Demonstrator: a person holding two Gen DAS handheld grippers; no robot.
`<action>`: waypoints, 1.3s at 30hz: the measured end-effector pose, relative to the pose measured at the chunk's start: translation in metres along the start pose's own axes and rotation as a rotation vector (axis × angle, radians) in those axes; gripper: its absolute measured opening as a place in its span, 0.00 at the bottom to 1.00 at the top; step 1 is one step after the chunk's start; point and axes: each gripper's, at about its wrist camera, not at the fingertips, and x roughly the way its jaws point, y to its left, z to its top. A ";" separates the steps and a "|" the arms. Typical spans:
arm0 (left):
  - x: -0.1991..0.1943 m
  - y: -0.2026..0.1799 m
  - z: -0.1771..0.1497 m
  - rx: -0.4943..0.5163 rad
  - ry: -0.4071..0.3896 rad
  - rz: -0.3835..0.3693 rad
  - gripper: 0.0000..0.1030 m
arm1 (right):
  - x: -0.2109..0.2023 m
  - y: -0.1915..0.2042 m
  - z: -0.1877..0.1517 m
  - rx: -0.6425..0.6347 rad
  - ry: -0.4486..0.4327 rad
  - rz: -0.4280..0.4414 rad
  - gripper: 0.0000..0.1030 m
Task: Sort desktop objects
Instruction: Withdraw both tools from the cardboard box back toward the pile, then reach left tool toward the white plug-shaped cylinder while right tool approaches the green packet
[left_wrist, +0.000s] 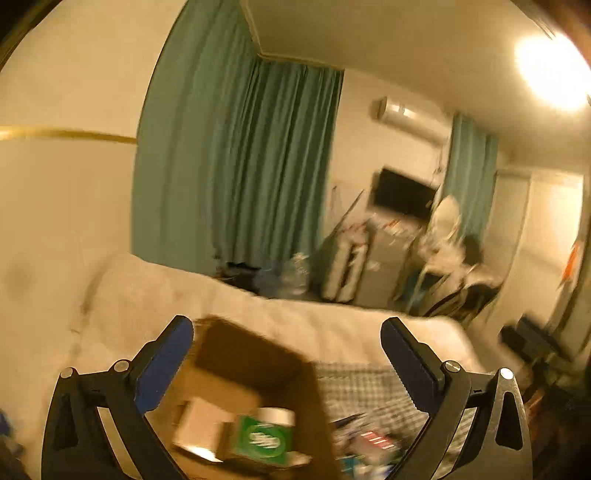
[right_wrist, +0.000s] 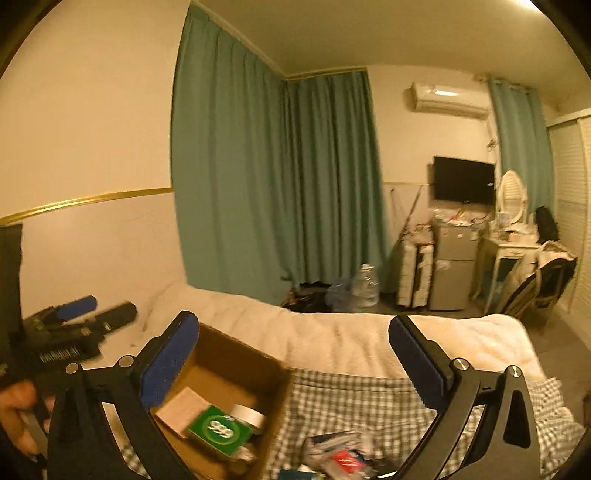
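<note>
An open cardboard box (left_wrist: 251, 354) (right_wrist: 229, 365) stands on a checked cloth (left_wrist: 362, 384) (right_wrist: 351, 398) on the bed. Inside lie a green box (left_wrist: 262, 439) (right_wrist: 218, 430), a white tape roll (left_wrist: 277, 415) (right_wrist: 247, 411) and a pale carton (left_wrist: 203, 424) (right_wrist: 181, 408). Small loose items (left_wrist: 369, 443) (right_wrist: 343, 454) lie on the cloth to the right of the box. My left gripper (left_wrist: 286, 328) hangs open above the box with nothing between its fingers. My right gripper (right_wrist: 293, 325) is open and empty too, above the box's right edge. The left gripper (right_wrist: 99, 310) also shows at the left of the right wrist view, held by a hand (right_wrist: 18, 406).
A white blanket (left_wrist: 295, 317) (right_wrist: 332, 339) covers the bed beyond the cloth. Green curtains (right_wrist: 277, 184) hang behind the bed. A water jug (right_wrist: 365, 291), a small fridge (right_wrist: 450, 269) and a dressing table (right_wrist: 509, 251) stand on the floor at the far right.
</note>
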 end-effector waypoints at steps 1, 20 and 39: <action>0.000 -0.002 -0.001 -0.020 0.000 -0.006 1.00 | -0.004 -0.005 -0.004 0.007 0.009 -0.010 1.00; 0.021 -0.040 -0.078 -0.043 0.113 0.082 1.00 | -0.051 -0.081 -0.065 0.061 0.027 -0.086 1.00; 0.043 -0.082 -0.207 0.161 0.270 0.034 1.00 | 0.028 -0.110 -0.167 -0.027 0.373 -0.157 1.00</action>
